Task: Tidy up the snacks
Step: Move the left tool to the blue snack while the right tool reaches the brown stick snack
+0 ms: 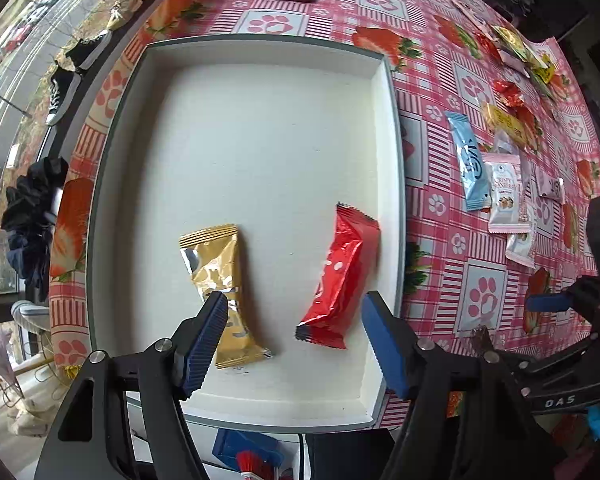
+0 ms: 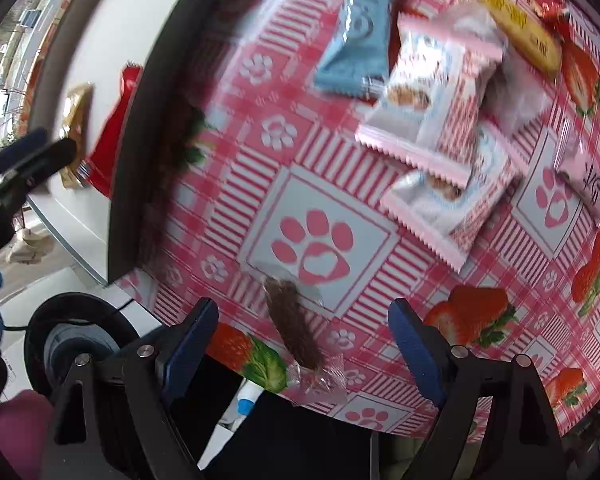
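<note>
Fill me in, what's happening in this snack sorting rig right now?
A person holds a gripper in each hand, sorting snacks into a white tray. Two packets already lie in it: a gold packet and a red packet. The left gripper is open over the tray, holding nothing. The right gripper is open around a brown snack in a clear wrapper near the table edge, not yet gripping it. More packets, including a blue packet, wait on the tablecloth.

Motion-blurred in right wrist view: shallow white cardboard tray (image 2: 100, 40), gold foil packet (image 2: 76, 120) half-hidden behind left gripper (image 2: 40, 152).
</note>
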Demonstrator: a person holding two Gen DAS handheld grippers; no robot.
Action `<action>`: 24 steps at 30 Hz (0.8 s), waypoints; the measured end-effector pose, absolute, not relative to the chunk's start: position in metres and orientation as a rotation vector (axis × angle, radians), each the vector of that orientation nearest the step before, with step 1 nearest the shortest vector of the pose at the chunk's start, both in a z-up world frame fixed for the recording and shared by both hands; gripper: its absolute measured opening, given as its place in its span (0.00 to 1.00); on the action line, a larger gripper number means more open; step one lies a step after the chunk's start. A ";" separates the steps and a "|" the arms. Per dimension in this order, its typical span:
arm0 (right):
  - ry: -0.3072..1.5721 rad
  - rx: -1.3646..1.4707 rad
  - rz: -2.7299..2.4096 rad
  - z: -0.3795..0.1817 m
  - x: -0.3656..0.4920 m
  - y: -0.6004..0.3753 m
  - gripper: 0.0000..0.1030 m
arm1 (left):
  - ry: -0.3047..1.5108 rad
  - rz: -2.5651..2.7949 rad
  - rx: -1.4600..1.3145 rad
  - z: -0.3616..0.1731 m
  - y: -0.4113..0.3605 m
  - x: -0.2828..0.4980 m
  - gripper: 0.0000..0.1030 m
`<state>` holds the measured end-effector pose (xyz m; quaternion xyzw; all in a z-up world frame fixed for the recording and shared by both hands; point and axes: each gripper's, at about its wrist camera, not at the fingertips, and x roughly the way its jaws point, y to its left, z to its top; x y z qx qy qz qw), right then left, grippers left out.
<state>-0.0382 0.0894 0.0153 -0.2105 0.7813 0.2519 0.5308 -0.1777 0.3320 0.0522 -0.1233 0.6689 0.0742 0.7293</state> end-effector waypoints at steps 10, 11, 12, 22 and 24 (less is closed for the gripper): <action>1.822 -0.689 0.621 -0.014 -0.070 0.081 0.86 | 1.476 0.072 -0.246 0.059 0.304 -0.163 0.71; 1.805 -0.699 0.622 -0.014 -0.072 0.084 0.86 | 1.474 0.060 -0.241 0.060 0.300 -0.161 0.71; 1.794 -0.711 0.620 -0.014 -0.073 0.084 0.86 | 1.470 0.048 -0.236 0.062 0.295 -0.158 0.72; 1.782 -0.566 0.389 -0.014 -0.032 -0.012 0.86 | 1.476 -0.044 -0.206 0.056 0.244 -0.109 0.73; 1.781 -0.528 0.330 -0.013 -0.019 -0.038 0.86 | 1.483 -0.047 -0.202 0.050 0.237 -0.098 0.73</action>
